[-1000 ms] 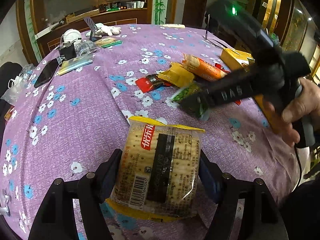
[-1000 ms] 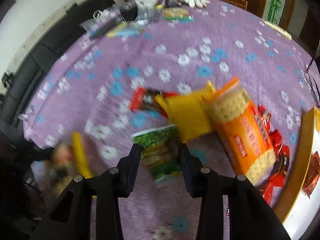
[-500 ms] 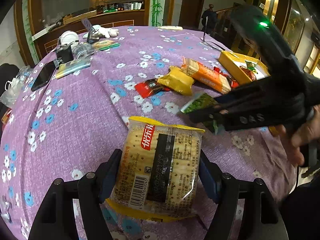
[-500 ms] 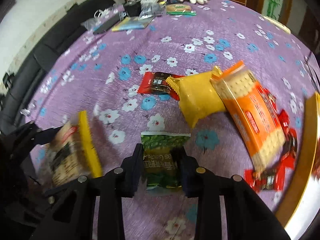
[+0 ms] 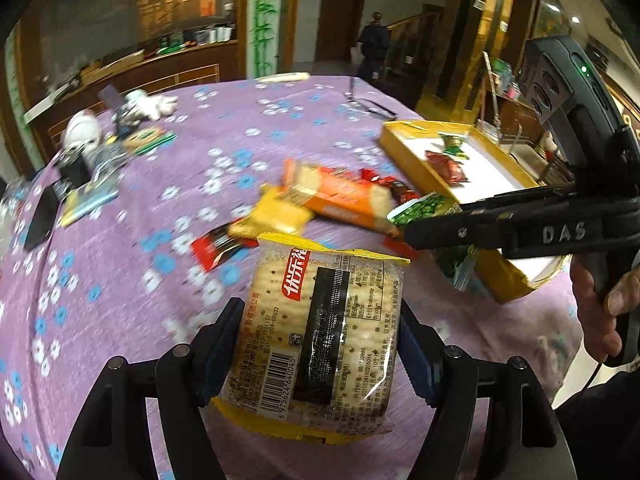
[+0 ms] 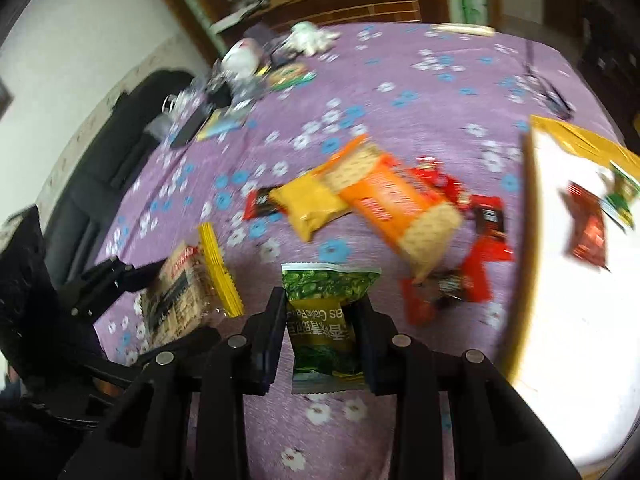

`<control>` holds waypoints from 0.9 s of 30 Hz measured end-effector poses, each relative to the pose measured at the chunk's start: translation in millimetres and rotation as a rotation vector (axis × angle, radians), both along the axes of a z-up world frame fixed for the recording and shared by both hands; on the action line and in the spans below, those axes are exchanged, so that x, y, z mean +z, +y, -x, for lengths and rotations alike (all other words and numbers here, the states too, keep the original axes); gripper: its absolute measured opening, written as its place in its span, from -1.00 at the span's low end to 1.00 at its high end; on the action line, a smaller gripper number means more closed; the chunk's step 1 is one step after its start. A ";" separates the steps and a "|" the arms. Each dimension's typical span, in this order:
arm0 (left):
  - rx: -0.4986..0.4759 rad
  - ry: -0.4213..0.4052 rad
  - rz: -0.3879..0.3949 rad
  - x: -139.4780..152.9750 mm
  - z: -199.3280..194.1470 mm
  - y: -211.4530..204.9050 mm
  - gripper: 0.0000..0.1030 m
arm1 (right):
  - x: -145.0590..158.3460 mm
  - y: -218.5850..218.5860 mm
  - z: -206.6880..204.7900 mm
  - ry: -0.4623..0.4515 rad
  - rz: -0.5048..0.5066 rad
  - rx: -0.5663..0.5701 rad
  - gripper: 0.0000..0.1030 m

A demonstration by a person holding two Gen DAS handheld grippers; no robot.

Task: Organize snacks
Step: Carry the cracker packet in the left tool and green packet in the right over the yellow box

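My left gripper (image 5: 320,344) is shut on a clear cracker pack with yellow ends (image 5: 320,336), held above the purple flowered table (image 5: 120,280); the pack also shows in the right wrist view (image 6: 184,292). My right gripper (image 6: 322,320) is shut on a green pea snack packet (image 6: 324,312), which shows in the left wrist view (image 5: 424,208) beside the yellow-rimmed box (image 5: 412,164). The box (image 6: 532,216) has a white inside holding a red packet (image 6: 588,232) and a green packet (image 6: 622,196).
On the table lie an orange biscuit pack (image 6: 392,204), a yellow packet (image 6: 312,204), a dark red packet (image 6: 258,202) and several red packets (image 6: 468,264). At the far side are a phone (image 5: 40,218), a toy (image 5: 150,104) and clutter. A black sofa (image 6: 104,160) stands left.
Both views have swung right, so the yellow box is closer and larger. My right gripper has carried the green packet toward the box. The cracker pack stays gripped in my left gripper.
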State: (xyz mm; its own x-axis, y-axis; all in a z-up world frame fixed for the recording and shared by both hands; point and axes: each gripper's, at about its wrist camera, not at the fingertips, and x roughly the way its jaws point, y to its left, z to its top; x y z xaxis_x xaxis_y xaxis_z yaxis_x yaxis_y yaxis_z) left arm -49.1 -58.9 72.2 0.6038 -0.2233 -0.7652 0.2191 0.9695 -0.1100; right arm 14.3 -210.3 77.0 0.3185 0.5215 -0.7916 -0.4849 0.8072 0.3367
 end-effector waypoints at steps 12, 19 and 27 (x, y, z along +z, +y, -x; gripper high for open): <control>-0.120 -0.018 -0.004 15.4 -14.7 -66.2 0.47 | 13.6 -92.4 3.8 -0.006 -0.106 -0.187 -0.39; -0.189 -0.026 -0.017 21.9 -21.9 -104.5 0.47 | 14.4 -134.8 4.6 -0.006 -0.123 -0.263 -0.39; -0.257 -0.017 -0.030 22.6 -27.2 -146.2 0.47 | 10.9 -176.5 5.2 0.004 -0.130 -0.335 -0.39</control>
